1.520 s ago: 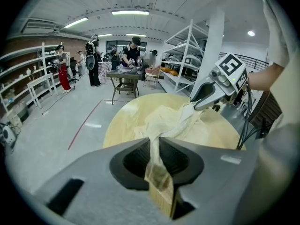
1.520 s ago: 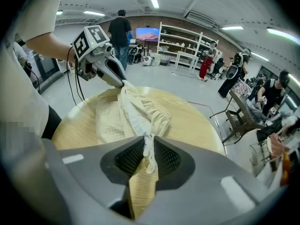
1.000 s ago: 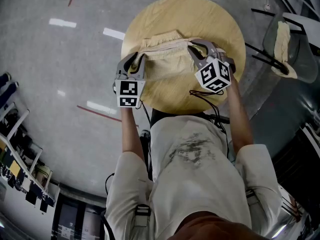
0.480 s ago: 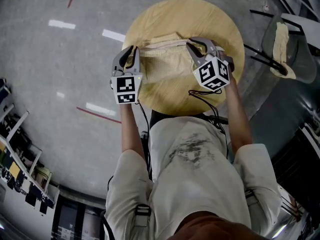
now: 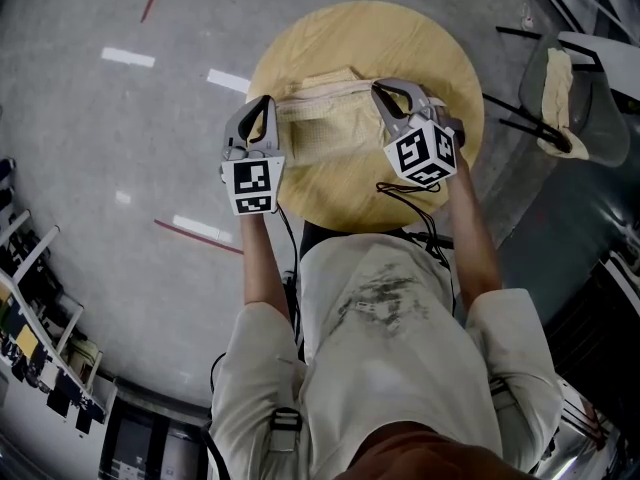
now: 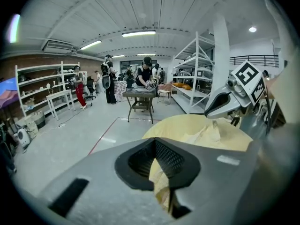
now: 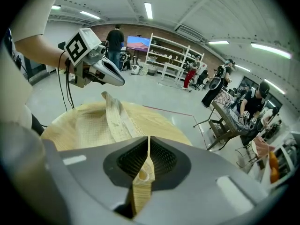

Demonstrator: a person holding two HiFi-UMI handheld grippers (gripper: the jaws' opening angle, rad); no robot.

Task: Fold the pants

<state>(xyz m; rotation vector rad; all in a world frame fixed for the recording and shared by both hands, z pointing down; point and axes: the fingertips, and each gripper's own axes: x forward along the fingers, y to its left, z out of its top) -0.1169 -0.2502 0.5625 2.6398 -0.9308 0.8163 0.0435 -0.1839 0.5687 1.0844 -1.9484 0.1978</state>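
Cream pants lie folded on a round wooden table. My left gripper holds the pants' left far corner, and my right gripper holds the right far corner. The waistband edge runs stretched between them, slightly raised. Both sets of jaws have just been closing with cloth between them. In the left gripper view the jaws pinch a cream fold, with the right gripper across the table. In the right gripper view the jaws clamp a strip of cloth, and the pants trail toward the left gripper.
A chair with a cream cloth on it stands right of the table. Grey floor with tape lines surrounds the table. Several people stand round a metal table far off, and shelving lines the room.
Both grippers' jaws closed on the pants' far edge and rose a little, lifting it. The edge now runs taut between them.
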